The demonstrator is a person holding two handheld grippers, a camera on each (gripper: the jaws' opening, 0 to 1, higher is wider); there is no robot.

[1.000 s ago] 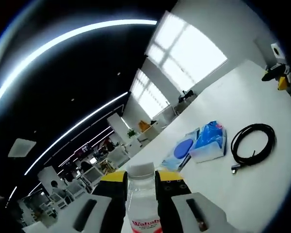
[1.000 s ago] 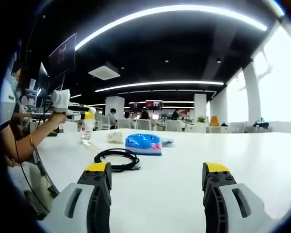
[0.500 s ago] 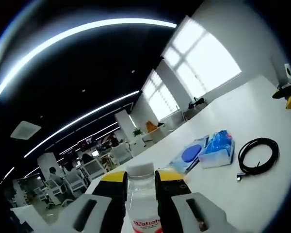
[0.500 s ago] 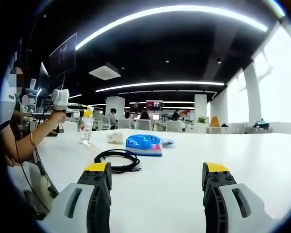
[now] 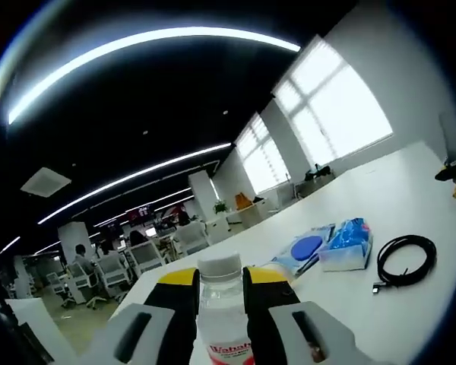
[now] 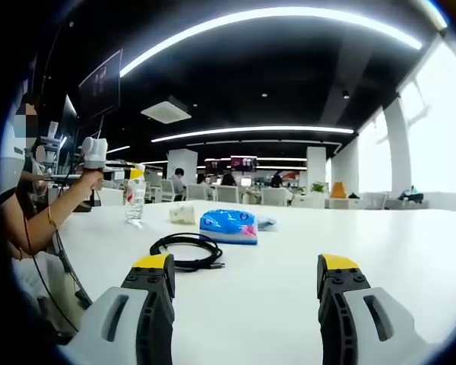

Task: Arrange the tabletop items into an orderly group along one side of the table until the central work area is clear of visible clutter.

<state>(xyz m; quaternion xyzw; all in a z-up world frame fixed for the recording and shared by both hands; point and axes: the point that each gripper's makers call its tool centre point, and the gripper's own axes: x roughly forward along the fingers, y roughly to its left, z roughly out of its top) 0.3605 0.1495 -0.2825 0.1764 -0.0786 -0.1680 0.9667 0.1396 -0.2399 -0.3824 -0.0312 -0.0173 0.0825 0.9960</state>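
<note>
While the water bottle (image 5: 222, 315) sits clamped between the yellow-tipped jaws of the left tool (image 5: 222, 283) at 6 o'clock in the left gripper view, its white cap rises above the tips. At 3 o'clock on the white desk (image 5: 410, 198) lie a blue tissue pack (image 5: 348, 243), a blue-and-white packet (image 5: 304, 249) just beside it, and a coiled black cable (image 5: 404, 260). In the right gripper view, the right tool (image 6: 245, 272) stands spread and empty over the desk, the cable (image 6: 186, 251) at its 11 o'clock.
</note>
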